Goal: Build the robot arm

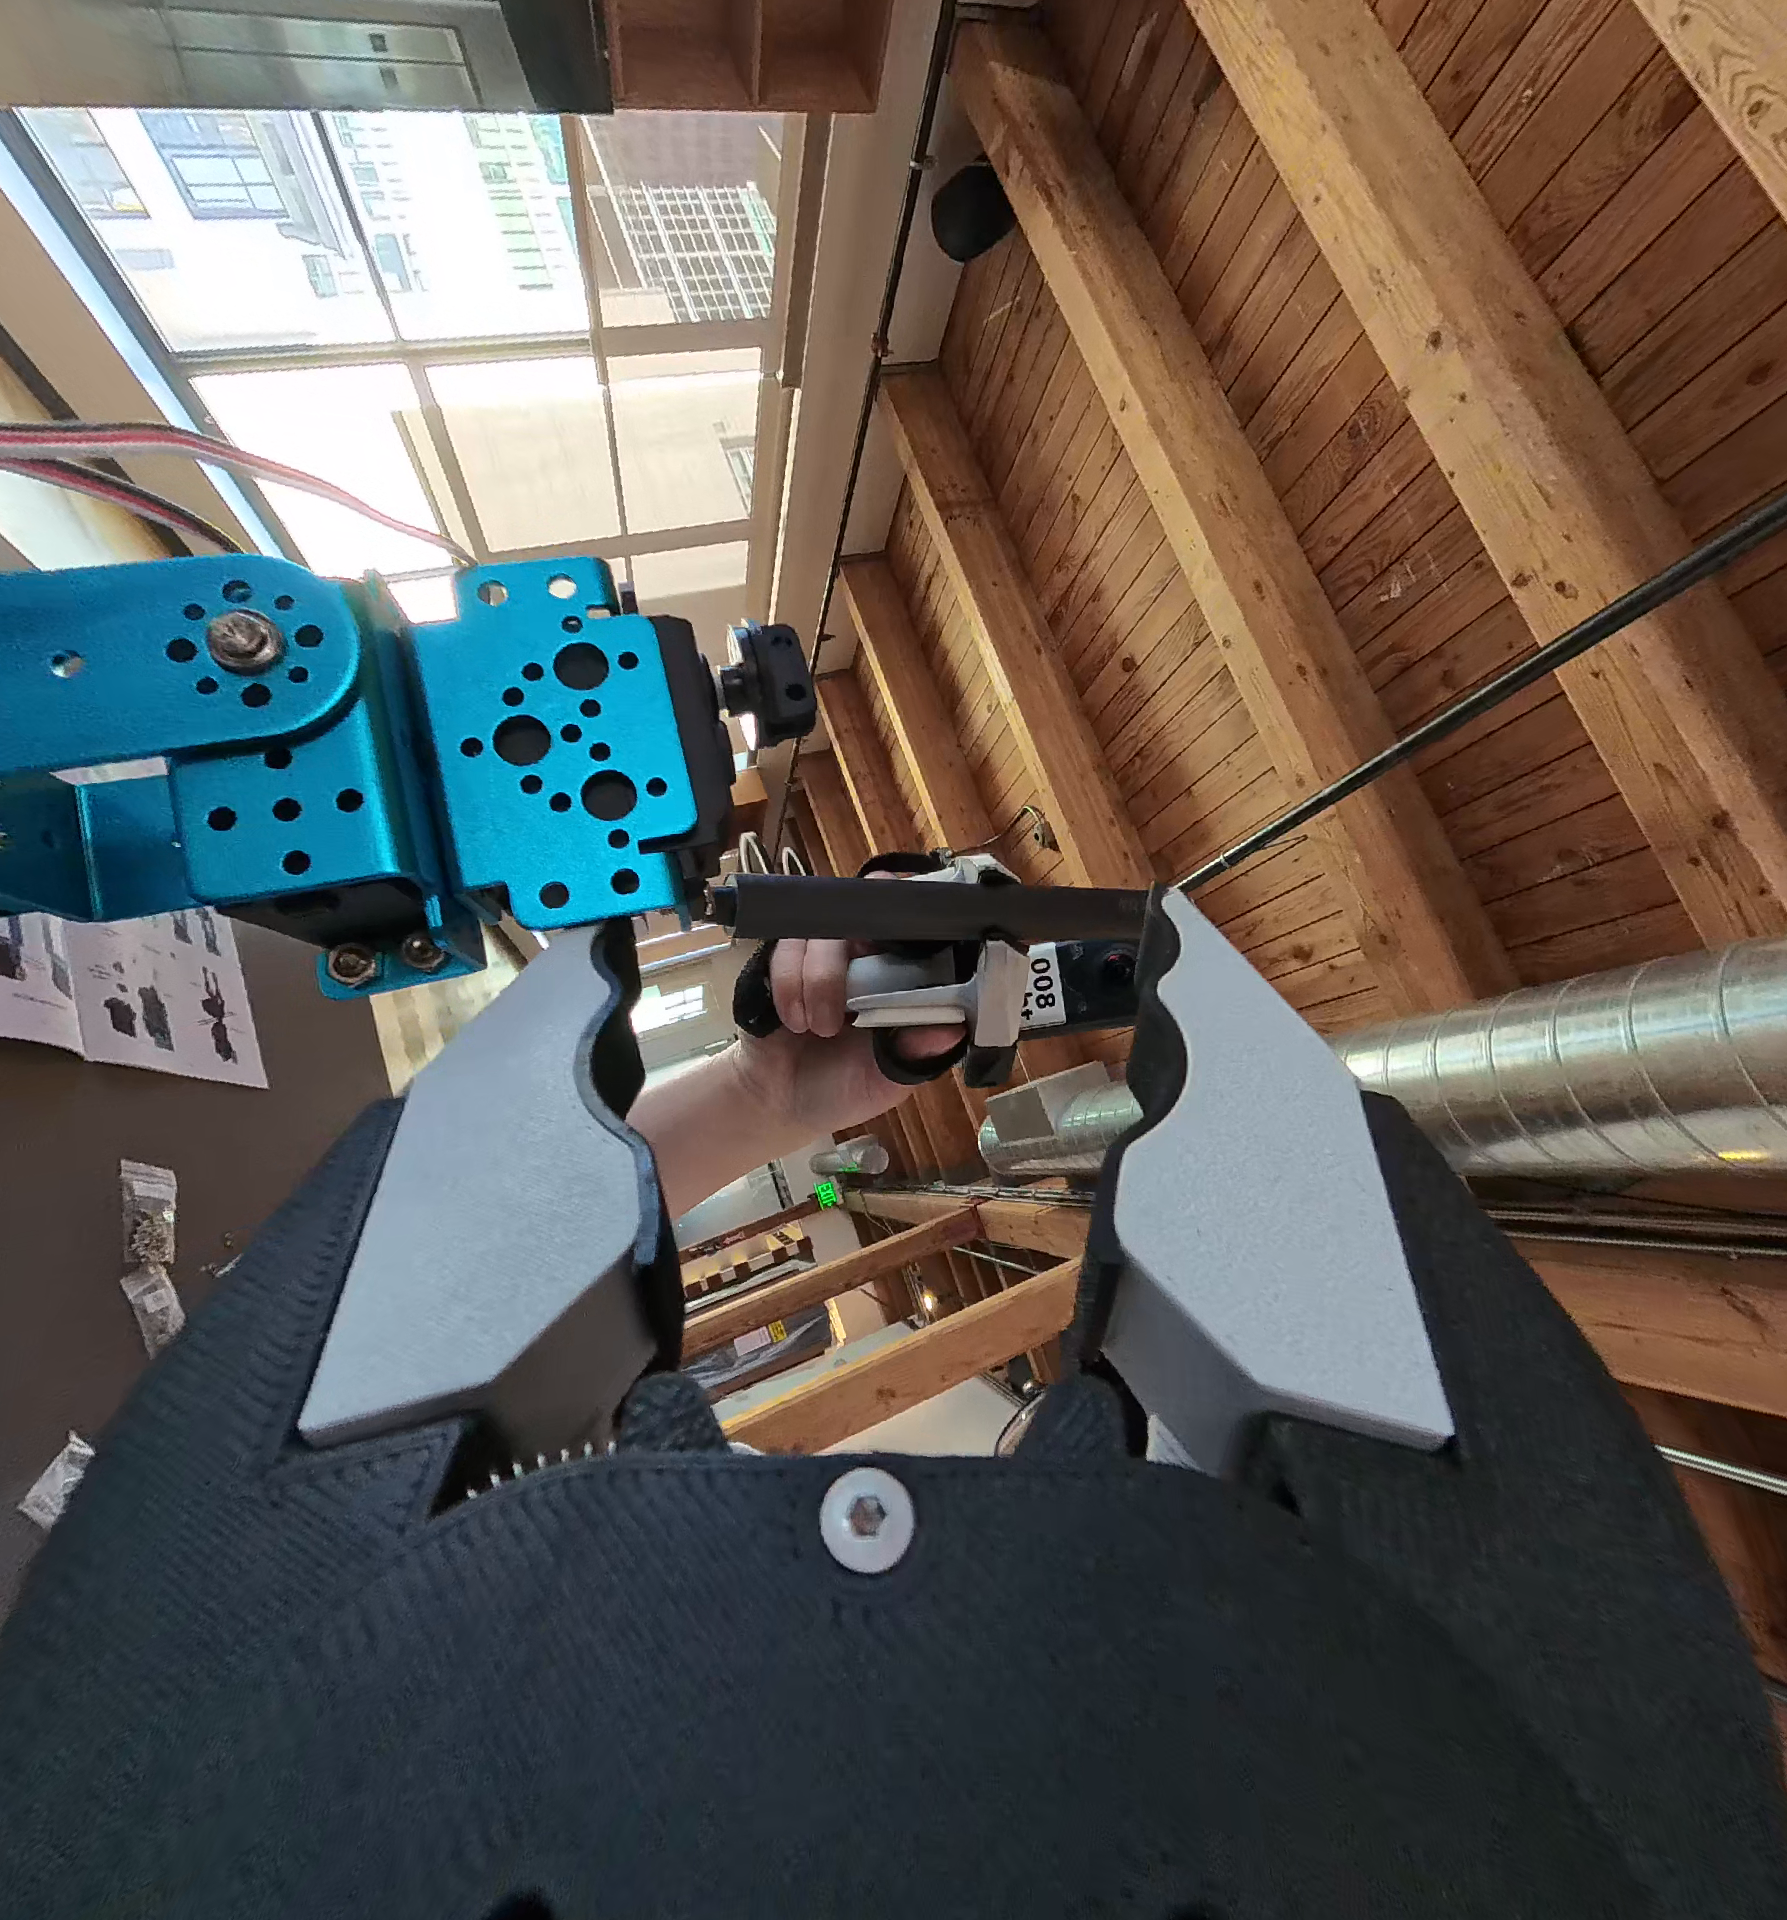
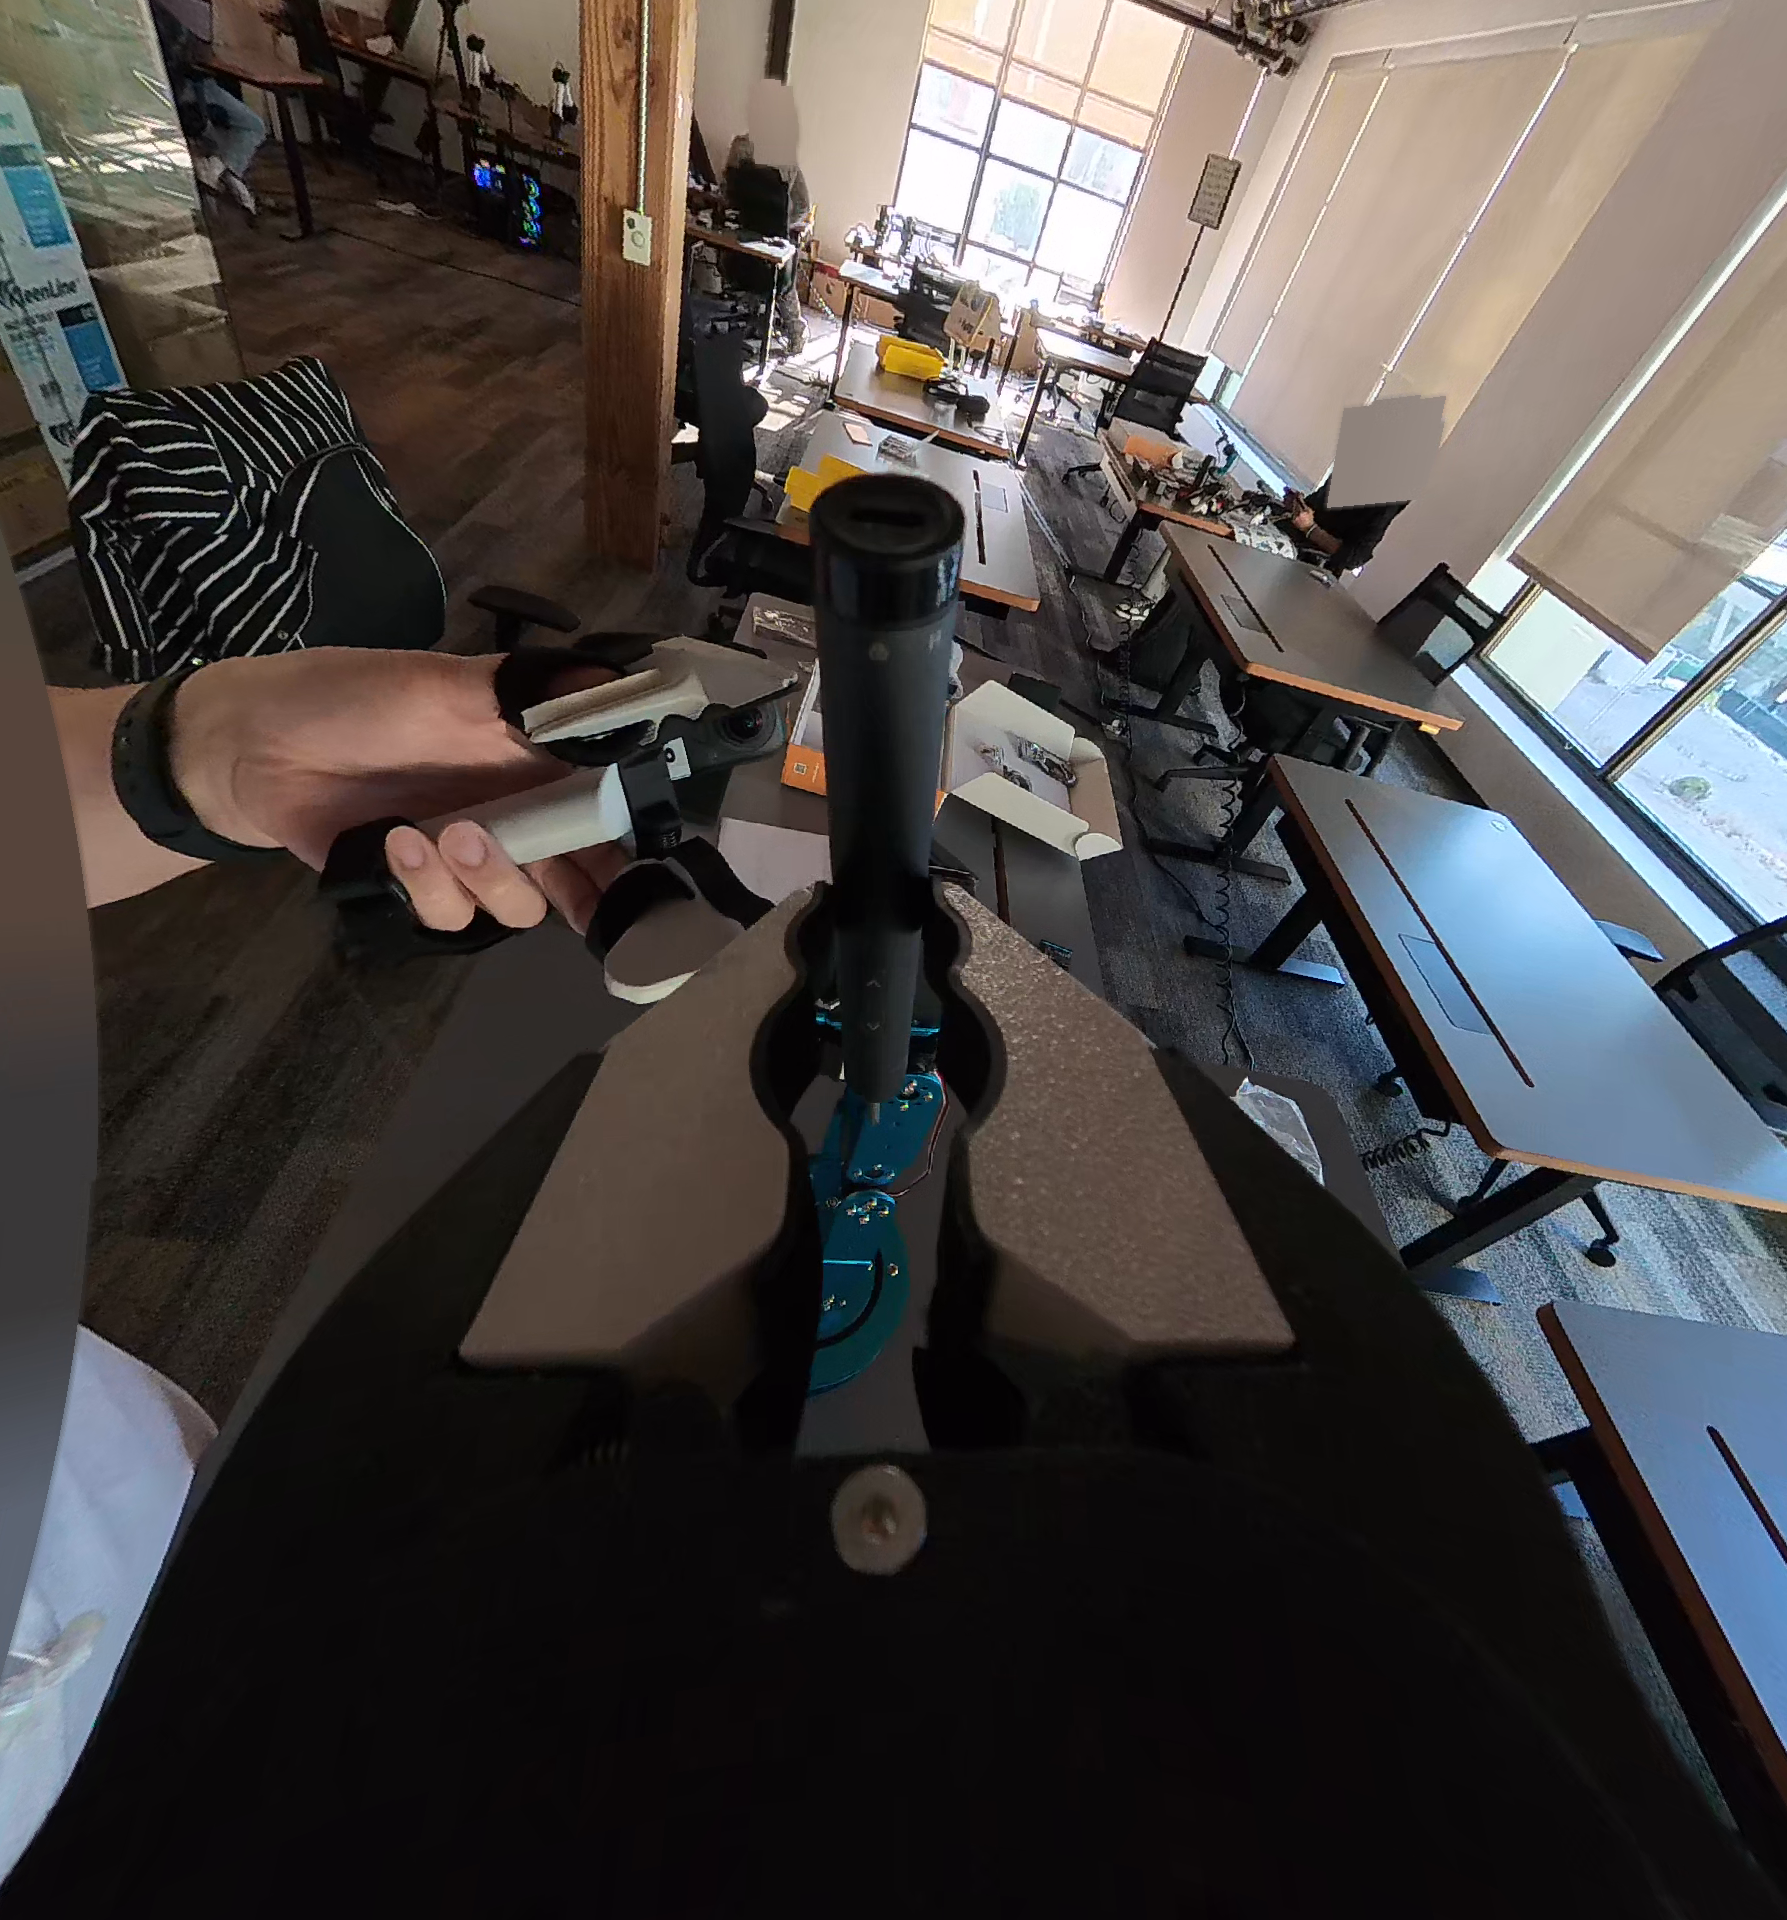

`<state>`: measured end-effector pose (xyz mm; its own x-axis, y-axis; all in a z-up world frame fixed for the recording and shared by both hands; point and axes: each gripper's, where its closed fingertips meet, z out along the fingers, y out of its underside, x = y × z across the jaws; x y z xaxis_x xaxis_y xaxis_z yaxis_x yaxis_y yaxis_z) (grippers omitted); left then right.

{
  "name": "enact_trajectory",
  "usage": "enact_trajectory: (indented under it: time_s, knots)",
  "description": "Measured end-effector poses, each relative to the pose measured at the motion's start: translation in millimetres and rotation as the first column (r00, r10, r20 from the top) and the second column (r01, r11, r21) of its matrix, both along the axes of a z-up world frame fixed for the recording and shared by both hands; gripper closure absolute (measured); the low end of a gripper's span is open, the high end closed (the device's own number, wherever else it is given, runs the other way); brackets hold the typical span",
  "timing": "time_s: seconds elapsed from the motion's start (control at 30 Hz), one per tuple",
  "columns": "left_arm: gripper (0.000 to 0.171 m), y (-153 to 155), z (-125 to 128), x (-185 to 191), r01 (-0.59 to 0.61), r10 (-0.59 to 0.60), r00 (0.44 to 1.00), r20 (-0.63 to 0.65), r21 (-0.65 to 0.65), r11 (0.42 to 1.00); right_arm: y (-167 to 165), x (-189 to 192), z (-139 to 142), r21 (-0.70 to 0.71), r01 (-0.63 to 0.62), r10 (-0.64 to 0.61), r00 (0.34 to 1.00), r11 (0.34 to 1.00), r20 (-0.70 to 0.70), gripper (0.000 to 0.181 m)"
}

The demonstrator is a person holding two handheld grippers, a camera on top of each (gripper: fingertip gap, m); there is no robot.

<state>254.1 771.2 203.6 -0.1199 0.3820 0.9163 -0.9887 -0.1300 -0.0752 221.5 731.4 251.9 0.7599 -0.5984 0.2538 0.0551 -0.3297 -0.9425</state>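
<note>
My right gripper [image 2: 884, 914] is shut on a black electric screwdriver [image 2: 884, 727], held upright with its bit on a blue metal robot arm [image 2: 858, 1247] below. In the left wrist view the same blue arm [image 1: 369, 769], a drilled bracket with a black servo, reaches in from the left to my left fingertip. My left gripper [image 1: 884, 925] is open wide and points up at the ceiling. The screwdriver [image 1: 920, 906] lies across in front of its fingertips, bit against the bracket's edge. A hand [image 1: 827, 1049] holds the right gripper behind it. A hand [image 2: 349, 758] holds the left gripper in the right wrist view.
Printed sheets [image 1: 141, 997] and small plastic bags [image 1: 146, 1226] lie on a dark table at left. Wooden beams and a metal duct [image 1: 1595, 1039] are overhead. An open cardboard box [image 2: 1024, 769], rows of desks [image 2: 1543, 1039] and a wooden post [image 2: 629, 281] stand beyond. My right fingertips sit around 8 cm from my left ones.
</note>
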Motion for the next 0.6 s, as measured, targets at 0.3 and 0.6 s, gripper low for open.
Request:
enact_trajectory:
  time_s: [0.3, 0.6]
  knots:
    - [0.077, -0.7, 1.1, 0.5, 0.001, -0.001, 1.0, -0.004, -0.002, 1.0, 1.9, -0.9, -1.6, 0.001, -0.007, 0.007, 1.0, 1.0, 0.0, 0.166]
    - [0.078, -1.7, 1.6, 0.9, 0.021, -0.021, 1.0, -0.007, 0.004, 1.0, 2.1, -2.1, -2.5, 0.006, -0.013, 0.013, 1.0, 1.0, 0.003, 0.166]
